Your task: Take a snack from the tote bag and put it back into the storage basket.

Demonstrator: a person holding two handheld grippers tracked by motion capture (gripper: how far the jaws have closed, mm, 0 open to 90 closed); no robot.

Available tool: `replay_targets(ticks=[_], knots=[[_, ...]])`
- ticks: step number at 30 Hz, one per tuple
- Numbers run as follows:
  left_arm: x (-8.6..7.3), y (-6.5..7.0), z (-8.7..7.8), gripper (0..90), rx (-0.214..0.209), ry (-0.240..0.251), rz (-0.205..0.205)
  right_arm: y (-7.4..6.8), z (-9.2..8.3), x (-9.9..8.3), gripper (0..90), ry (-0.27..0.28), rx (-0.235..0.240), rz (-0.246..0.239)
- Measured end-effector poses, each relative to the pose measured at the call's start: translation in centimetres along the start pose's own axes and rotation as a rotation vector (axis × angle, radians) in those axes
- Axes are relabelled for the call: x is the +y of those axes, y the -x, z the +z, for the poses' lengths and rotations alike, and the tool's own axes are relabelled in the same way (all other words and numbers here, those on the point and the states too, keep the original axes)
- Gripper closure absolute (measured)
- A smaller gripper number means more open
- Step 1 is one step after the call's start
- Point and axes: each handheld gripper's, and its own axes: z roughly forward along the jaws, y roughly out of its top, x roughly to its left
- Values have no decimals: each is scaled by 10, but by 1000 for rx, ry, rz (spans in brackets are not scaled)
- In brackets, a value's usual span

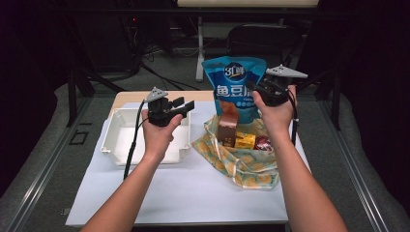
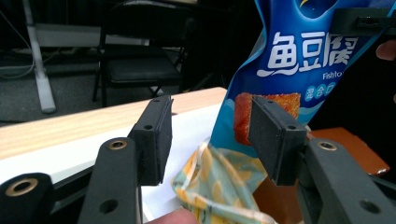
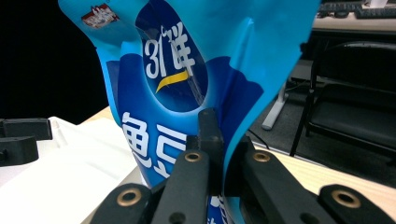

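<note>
Right gripper (image 1: 257, 90) pinches the edge of the blue snack bag (image 1: 235, 87), holding it up above the patterned cloth bag (image 1: 241, 162) on the desk (image 1: 183, 193). Left gripper (image 1: 186, 106) hangs spread and empty beside it, over the white bin (image 1: 116, 145). One item is out; the brown box (image 1: 227, 128), yellow packet (image 1: 245, 140) and red item (image 1: 263, 143) sit in the cloth, and the bin has nothing in it yet.

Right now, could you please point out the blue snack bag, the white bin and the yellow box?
blue snack bag (image 1: 234, 77): high view, front logo panel.
white bin (image 1: 114, 131): high view, left inner wall.
yellow box (image 1: 245, 141): high view, top face.
</note>
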Motion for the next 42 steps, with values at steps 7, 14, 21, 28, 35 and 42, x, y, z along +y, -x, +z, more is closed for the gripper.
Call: replay_targets(ticks=[7,14,21,28,35,42], knots=[[8,-3,-2,487,3,19,6,-8,6,11,900,20,18,6],[14,-10,-6,469,5,48,-8,-22,17,16,900,28,43,1],[19,-11,-3,447,11,59,-8,-34,30,19,900,23,58,-4],[24,-14,-3,436,16,73,-7,-42,36,25,900,30,86,1],[30,-15,-6,412,27,105,12,-53,41,31,900,43,107,2],[36,-15,-6,369,54,124,36,-63,49,32,900,55,138,-1]])
